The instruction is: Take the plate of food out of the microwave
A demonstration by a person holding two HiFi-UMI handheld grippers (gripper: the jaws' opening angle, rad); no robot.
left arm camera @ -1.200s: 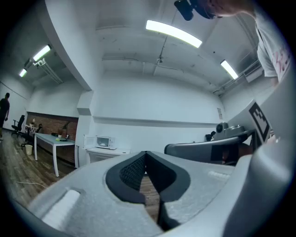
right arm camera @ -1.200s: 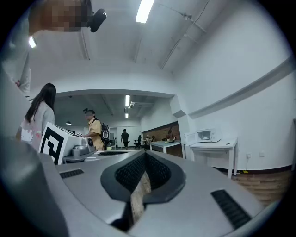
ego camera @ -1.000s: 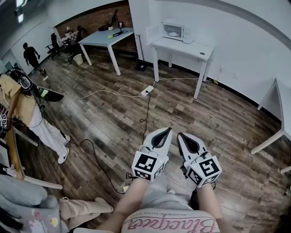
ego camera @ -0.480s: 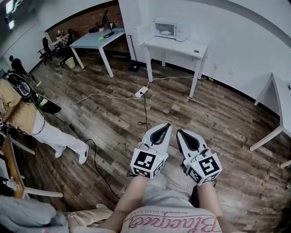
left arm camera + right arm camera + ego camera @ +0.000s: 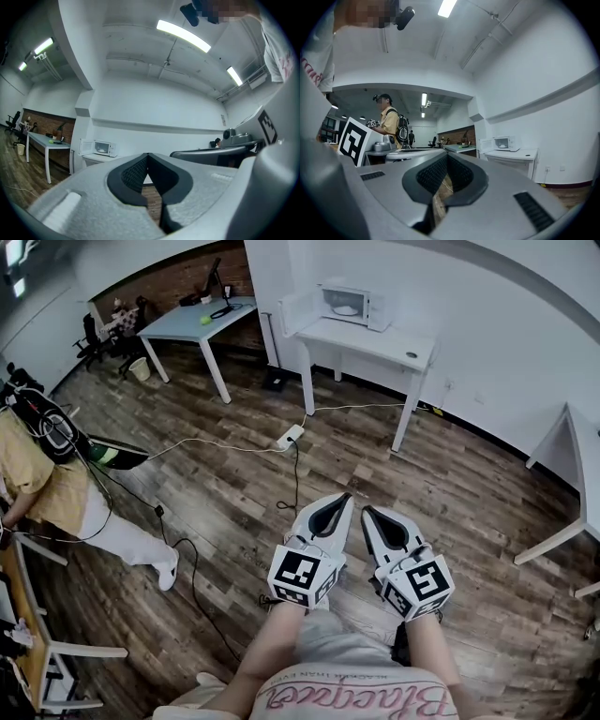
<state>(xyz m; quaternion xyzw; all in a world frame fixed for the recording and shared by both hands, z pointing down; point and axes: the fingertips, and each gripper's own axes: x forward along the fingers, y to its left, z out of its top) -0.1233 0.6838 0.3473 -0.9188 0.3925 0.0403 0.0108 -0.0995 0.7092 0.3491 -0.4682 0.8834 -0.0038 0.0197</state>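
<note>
Both claws are low in front of the person, side by side above the wood floor (image 5: 450,484).
- Left gripper (image 5: 348,496): clenched, tips meeting, nothing between the pads.
- Right gripper (image 5: 365,509): just beside it, also clenched and empty.

View differences
- Head view alone gives the floor and the room layout.
- Left gripper view adds ceiling strip lights (image 5: 183,35). The other claw's body fills its right side.
- Right gripper view shows a person in a yellow shirt (image 5: 389,123) standing side-on, and the left claw's marker cube at its left.
- Both gripper views show the microwave door swung open to the left.

Surroundings, head view
- At the left edge, the same yellow-shirted person stands wearing a dark backpack.
- Far left, a desk (image 5: 178,326) stands before a brick wall with a green ball (image 5: 204,321) on its top.
- A power strip (image 5: 289,437) lies on the floor with a dark cable (image 5: 296,474) trailing toward the claws. Both lie between the claws and the microwave table.
- Another white table (image 5: 589,451) sits at the right edge.

Containers
- The microwave (image 5: 347,304) sits at the far left corner of the white table (image 5: 375,337), against the wall and well apart from both claws.
- A small dark round thing (image 5: 412,355) lies near the tabletop's right end.
- Inside the microwave is a pale plate (image 5: 347,309), probably with food on it. It is too small to say what.
</note>
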